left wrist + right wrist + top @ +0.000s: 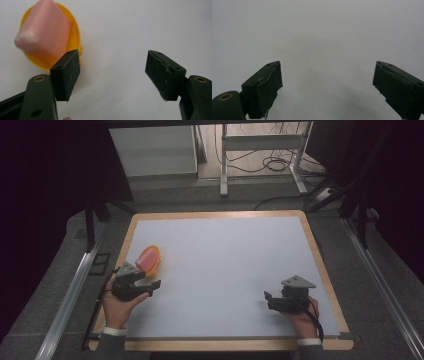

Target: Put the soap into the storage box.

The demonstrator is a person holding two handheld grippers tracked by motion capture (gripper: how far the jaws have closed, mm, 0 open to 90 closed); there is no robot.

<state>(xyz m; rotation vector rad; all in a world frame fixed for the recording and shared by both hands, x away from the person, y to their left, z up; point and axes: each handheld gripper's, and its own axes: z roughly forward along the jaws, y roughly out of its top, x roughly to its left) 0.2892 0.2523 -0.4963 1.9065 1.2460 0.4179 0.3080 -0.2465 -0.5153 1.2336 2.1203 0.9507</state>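
Two black pads (67, 75) of the left hand-held gripper (145, 289) rise closest in the left gripper view, standing wide apart with nothing between them but bare white surface. Just beyond the left-hand pad, and partly hidden behind it, sits the pink wedge-shaped block on a round yellow plastic dish (51, 37). In that view the block lies off to the left of the gap between the jaws rather than in line with it, so the gripper is not yet aimed squarely at it.

From the high view the pink block and yellow dish (149, 259) rest on the white-topped bench (235, 255) close to its left edge, about midway between the near and far edges. The left hand-held gripper is just on the near side of it, almost touching but apart as far as can be told. The block's long axis appears to run from the near side towards the far edge, tilted a little.

Over by the near right corner, the right hand-held gripper (272, 300) rests low, well apart from the block; its jaws also stand open over empty bench in the right gripper view (327, 87).

The left hand is clearly the nearer one. The coming move probably calls for swinging its jaws leftward and forward to straddle the block across its narrower width.
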